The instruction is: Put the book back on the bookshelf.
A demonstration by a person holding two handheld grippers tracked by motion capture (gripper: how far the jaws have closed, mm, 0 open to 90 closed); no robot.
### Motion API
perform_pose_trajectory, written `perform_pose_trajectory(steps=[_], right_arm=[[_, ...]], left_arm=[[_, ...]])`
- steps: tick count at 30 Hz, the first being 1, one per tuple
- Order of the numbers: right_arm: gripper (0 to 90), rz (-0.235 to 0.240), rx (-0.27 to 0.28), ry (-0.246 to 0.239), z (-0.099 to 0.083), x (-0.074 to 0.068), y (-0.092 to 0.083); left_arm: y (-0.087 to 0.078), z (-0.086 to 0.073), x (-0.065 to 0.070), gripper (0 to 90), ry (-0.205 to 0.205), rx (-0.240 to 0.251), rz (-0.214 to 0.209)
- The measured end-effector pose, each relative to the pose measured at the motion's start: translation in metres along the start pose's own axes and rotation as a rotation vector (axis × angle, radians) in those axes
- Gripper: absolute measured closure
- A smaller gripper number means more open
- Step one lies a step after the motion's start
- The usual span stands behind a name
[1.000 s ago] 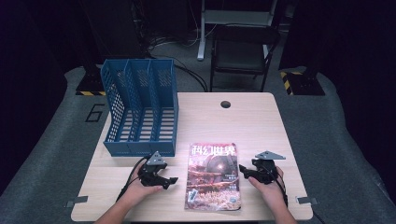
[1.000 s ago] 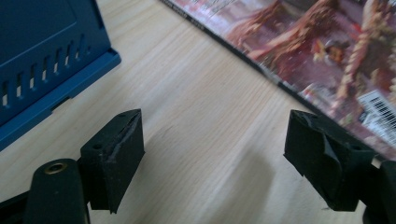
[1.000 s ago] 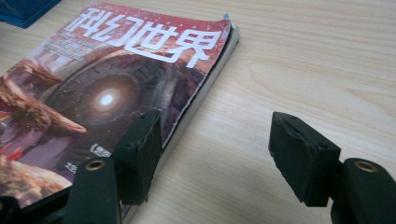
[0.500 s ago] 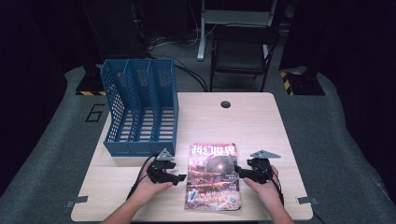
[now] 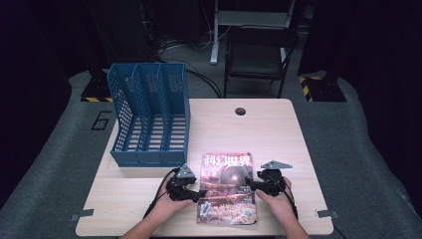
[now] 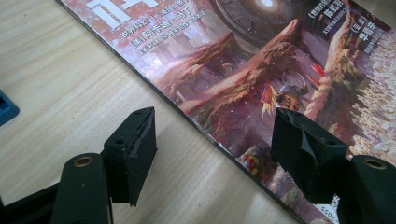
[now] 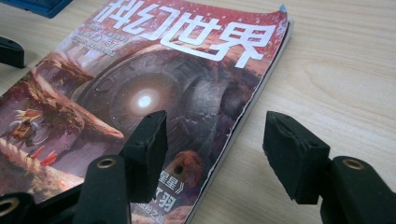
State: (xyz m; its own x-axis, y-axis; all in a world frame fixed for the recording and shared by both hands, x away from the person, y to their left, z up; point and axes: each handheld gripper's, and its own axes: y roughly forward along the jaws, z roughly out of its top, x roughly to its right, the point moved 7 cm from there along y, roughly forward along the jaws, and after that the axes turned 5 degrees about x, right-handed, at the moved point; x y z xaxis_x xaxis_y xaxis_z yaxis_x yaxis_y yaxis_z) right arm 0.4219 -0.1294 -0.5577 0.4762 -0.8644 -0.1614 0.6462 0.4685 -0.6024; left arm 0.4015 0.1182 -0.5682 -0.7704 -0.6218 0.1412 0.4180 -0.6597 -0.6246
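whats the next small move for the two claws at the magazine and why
Probably ease both claws inward and close them on the magazine. The left claw straddles its spine edge and the right claw its open edge. Both have just been closing, but the pads do not press on it, and it lies flat on the table.

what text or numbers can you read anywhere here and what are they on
"科幻世界": big white title on the magazine cover.
"6": painted on the grey floor left of the table.
"7055": partial digits at the magazine's lower edge, in the left gripper view.
Smaller cover lines and captions: too small or blurred to read.
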Motion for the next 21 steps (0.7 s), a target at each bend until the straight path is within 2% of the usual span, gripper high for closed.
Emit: perform_pose_trajectory(steps=[3,6,7,8,9,10,11,13,14,15,16,21], right_arm=[[39.4,0.007,-0.019,-0.003,-0.002,-0.002,0.003],[39.5,0.005,-0.018,-0.005,-0.003,-0.004,0.005],[39.5,0.006,-0.026,-0.004,-0.003,-0.005,0.005],[39.5,0.006,-0.026,-0.004,-0.003,-0.005,0.005],[39.5,0.010,-0.021,-0.015,-0.003,-0.006,0.007],[39.4,0.012,-0.039,-0.024,-0.005,-0.006,0.007],[38.9,0.013,-0.039,-0.016,-0.006,-0.008,0.009],[38.9,0.019,-0.041,-0.011,-0.006,-0.010,0.008],[39.0,0.022,-0.040,-0.024,-0.006,-0.009,0.009],[38.9,0.025,-0.042,-0.017,-0.006,-0.010,0.009],[38.8,0.025,-0.040,-0.018,-0.006,-0.011,0.009],[40.4,0.030,-0.034,0.008,-0.006,-0.010,0.009]], left_arm=[[0.002,0.001,0.002,30.6,0.015,0.000,-0.007],[0.003,0.001,0.005,29.9,0.012,-0.001,-0.010],[0.004,0.001,0.009,30.7,0.015,0.000,-0.028],[0.004,0.001,0.009,31.8,0.015,0.000,-0.028],[0.004,0.001,0.010,31.8,0.028,0.001,-0.018],[0.005,0.001,0.011,32.3,0.025,0.005,-0.015],[0.005,0.001,0.013,32.2,0.033,0.009,-0.007],[0.006,0.001,0.015,32.2,0.023,0.008,-0.018],[0.006,0.001,0.015,32.2,0.038,0.011,-0.009],[0.006,0.000,0.017,32.2,0.043,0.004,-0.022],[0.007,0.000,0.017,31.9,0.048,0.013,0.001],[0.007,0.000,0.019,32.0,0.034,0.024,0.002]])
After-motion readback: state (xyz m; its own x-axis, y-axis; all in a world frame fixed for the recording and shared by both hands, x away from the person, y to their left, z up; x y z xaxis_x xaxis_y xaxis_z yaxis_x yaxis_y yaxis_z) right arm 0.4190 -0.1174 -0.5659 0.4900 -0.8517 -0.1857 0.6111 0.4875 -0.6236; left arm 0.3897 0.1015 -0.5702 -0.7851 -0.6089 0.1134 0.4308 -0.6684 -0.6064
